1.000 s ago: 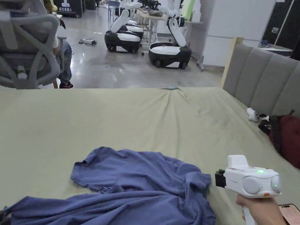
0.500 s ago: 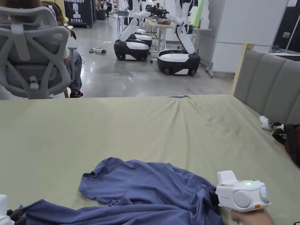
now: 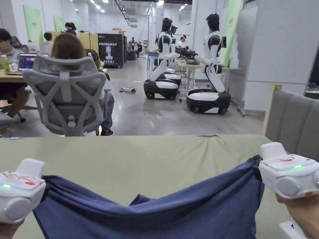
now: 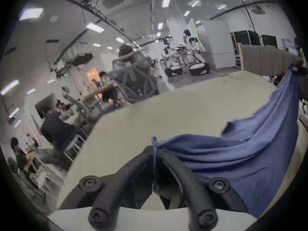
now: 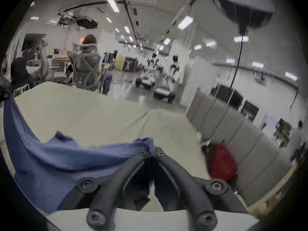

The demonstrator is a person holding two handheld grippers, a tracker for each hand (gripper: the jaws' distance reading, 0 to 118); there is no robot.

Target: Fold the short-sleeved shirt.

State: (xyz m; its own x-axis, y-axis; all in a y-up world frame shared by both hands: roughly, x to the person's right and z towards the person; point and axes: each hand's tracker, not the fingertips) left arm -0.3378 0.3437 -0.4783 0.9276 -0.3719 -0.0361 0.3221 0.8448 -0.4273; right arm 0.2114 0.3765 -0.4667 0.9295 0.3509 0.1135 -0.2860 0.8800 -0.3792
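Note:
The blue short-sleeved shirt (image 3: 174, 211) hangs stretched between both grippers above the olive-green bed (image 3: 140, 155), sagging in the middle. My left gripper (image 3: 43, 189) is at the lower left, shut on one end of the shirt (image 4: 233, 154); its jaws (image 4: 154, 151) pinch a bunched corner of cloth. At the right, my right gripper (image 3: 258, 168) is shut on the other end of the shirt (image 5: 66, 158), with cloth caught between its tips (image 5: 152, 151). A fold of the shirt peeks up behind the sagging edge.
A grey padded headboard (image 3: 292, 121) runs along the bed's right side, with a red bag (image 5: 220, 163) lying next to it. Beyond the bed's far edge a person sits in a grey mesh chair (image 3: 68, 96). Two white wheeled robots (image 3: 187, 93) stand on the floor farther back.
The shirt lay crumpled on the bed; now both grippers hold it lifted and spread between them. The right gripper closed on the cloth and rose. The head camera tilted up.

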